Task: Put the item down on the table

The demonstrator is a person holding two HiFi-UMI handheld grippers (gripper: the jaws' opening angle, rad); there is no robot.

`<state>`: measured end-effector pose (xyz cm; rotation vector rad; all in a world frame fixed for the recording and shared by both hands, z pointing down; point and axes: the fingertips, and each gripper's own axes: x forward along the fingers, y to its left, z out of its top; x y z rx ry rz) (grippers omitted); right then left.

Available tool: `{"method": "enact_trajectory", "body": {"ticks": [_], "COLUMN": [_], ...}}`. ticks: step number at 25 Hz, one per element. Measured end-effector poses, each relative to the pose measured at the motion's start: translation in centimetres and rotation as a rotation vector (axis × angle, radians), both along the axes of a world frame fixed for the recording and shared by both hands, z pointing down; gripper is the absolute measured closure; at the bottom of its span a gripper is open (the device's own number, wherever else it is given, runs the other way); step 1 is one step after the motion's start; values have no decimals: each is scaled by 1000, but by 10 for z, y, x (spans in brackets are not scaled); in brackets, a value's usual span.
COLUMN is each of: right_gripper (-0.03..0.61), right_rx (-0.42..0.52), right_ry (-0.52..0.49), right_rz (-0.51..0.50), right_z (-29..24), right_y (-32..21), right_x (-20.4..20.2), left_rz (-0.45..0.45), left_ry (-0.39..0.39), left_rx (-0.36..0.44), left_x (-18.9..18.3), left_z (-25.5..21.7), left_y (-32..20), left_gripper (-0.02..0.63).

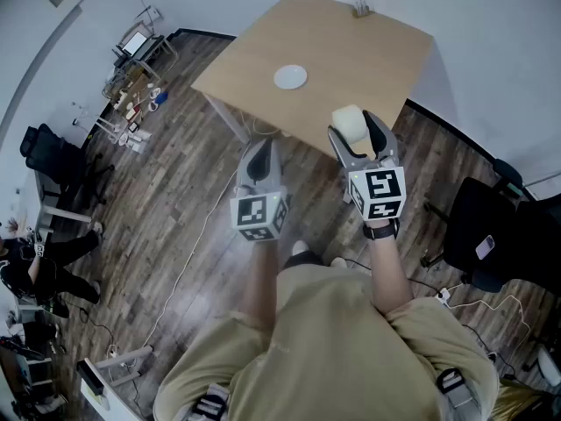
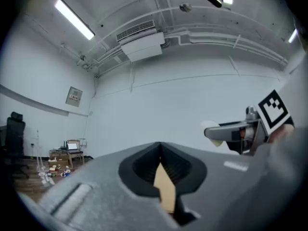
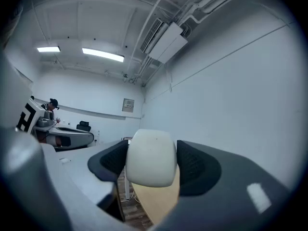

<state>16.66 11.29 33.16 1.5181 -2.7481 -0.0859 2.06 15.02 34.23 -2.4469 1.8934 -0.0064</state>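
Holding steady here: the right gripper is clamped on the white rounded item, one dark pad pressed against each side of it. In the right gripper view the item fills the gap between the jaws, and the light wooden table shows beneath and beyond it. So the item is up in the air, not resting on anything. From the head view it hangs over the table's near edge.

Over to the left gripper: its jaws are drawn together with nothing between them, and it is held out level beside the right one, above the wood floor.

On the tabletop sits a white round plate, well apart from the item. A dark office chair stands off to the person's right.
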Motion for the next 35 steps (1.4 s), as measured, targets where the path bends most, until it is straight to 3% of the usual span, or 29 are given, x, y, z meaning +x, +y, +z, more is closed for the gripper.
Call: {"method": "enact_trajectory", "body": {"ticks": [23, 31, 35], "right_gripper": [256, 256, 258], "right_rx": [-21, -14, -12], "right_ry": [-63, -53, -24], "right_rz": [-13, -12, 5], "right_z": [9, 18, 27], "right_y": [11, -30, -70], "right_x": [-18, -34, -58], "left_rz": [-10, 18, 23], "left_ry": [5, 25, 43], "left_rx": [-23, -43, -59], "left_x": [-23, -30, -58], "left_z": [11, 26, 31], "left_y": [16, -27, -68], "left_gripper": [611, 611, 611]}}
